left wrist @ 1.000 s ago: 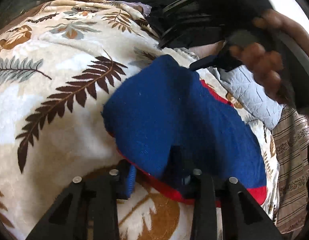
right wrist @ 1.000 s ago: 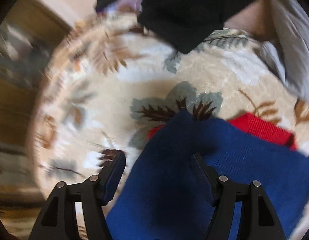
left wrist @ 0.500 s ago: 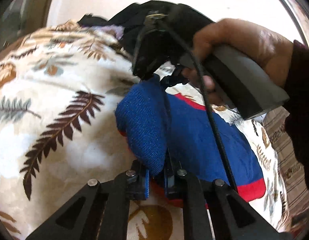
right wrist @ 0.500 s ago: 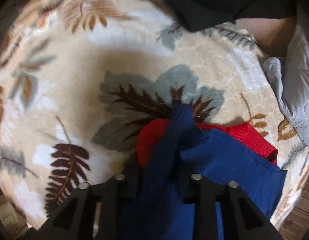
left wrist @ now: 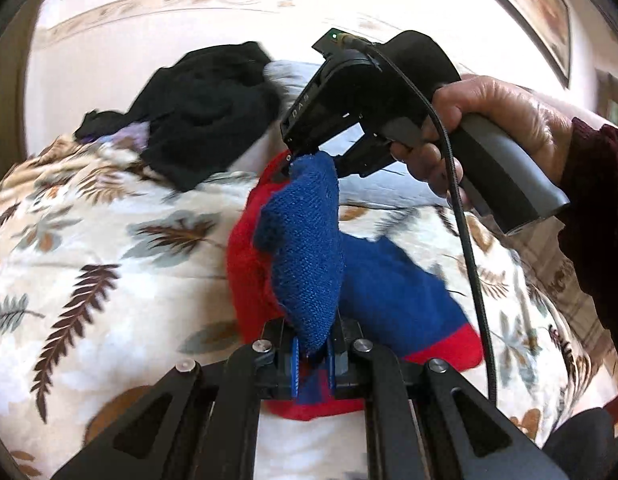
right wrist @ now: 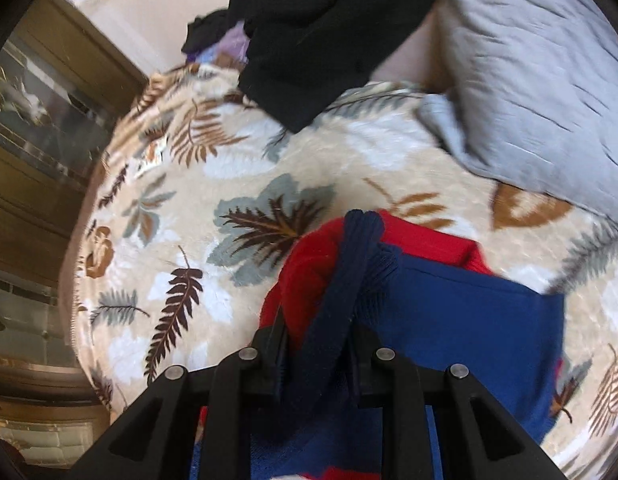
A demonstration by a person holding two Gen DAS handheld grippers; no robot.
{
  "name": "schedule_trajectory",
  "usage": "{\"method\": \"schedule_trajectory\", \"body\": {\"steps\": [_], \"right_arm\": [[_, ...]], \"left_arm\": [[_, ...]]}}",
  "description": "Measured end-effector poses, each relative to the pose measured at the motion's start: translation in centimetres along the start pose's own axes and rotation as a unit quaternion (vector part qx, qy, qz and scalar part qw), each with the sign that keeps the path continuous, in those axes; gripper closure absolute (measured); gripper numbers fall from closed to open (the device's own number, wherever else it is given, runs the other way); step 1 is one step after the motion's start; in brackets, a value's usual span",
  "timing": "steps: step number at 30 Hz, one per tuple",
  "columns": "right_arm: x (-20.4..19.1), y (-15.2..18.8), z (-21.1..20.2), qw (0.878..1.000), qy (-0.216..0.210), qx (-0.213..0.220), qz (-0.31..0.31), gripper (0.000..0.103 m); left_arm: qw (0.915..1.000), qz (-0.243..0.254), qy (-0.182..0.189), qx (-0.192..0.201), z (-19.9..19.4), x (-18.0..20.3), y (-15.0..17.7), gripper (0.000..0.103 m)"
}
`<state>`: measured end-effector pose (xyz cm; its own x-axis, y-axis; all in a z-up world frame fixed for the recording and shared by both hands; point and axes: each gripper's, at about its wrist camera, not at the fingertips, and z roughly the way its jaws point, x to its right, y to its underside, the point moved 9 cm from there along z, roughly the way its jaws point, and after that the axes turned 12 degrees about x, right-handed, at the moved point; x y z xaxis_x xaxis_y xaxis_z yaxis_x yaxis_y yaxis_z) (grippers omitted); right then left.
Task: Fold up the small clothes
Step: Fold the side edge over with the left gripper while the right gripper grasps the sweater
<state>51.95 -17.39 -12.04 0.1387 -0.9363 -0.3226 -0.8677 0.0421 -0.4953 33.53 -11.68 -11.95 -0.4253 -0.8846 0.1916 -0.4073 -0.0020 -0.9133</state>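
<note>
A small blue knit garment (left wrist: 309,256) with red trim hangs bunched and partly raised above the leaf-patterned blanket (left wrist: 109,240), its lower end trailing.

Left wrist view close, angled across the bed, right wrist view steeply down, both sharing the leaf-print blanket (left wrist: 109,248).

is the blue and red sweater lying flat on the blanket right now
No, both tongs, left and right, pinch the sweater and hold part of it above the blanket.

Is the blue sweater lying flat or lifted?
Lifted: both grippers, left and right, pinch the sweater, one edge raised off the blanket.
</note>
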Motion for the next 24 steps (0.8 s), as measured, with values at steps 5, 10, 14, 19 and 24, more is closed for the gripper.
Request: {"method": "schedule_trajectory", "body": {"steps": [5,10,14,19,24], "right_arm": [[3.3,0.7,-3.4,1.0,-0.012,0.021,0.014,0.079],[7.6,1.4,-6.1,0.999,-0.016,0.04,0.025,0.079],[11.4,2.1,-6.6,0.997,-0.026,0.051,0.045,0.079],[15.3,3.4,-5.6,0.995,-0.044,0.057,0.075,0.079],[18.6,5.1,-3.7,0.99,-0.072,0.06,0.11,0.079]], "left_arm": [[0.9988,0.04,0.025,-0.007,0.9,5.0,0.3,0.093],[0.9965,0.071,0.04,-0.017,2.8,9.1,1.1,0.093],[0.9936,0.098,0.044,-0.036,4.3,11.7,2.8,0.093],[0.9898,0.124,0.04,-0.058,6.4,12.9,4.8,0.093],[0.9855,0.149,0.033,-0.074,7.4,13.7,6.5,0.093]]}}
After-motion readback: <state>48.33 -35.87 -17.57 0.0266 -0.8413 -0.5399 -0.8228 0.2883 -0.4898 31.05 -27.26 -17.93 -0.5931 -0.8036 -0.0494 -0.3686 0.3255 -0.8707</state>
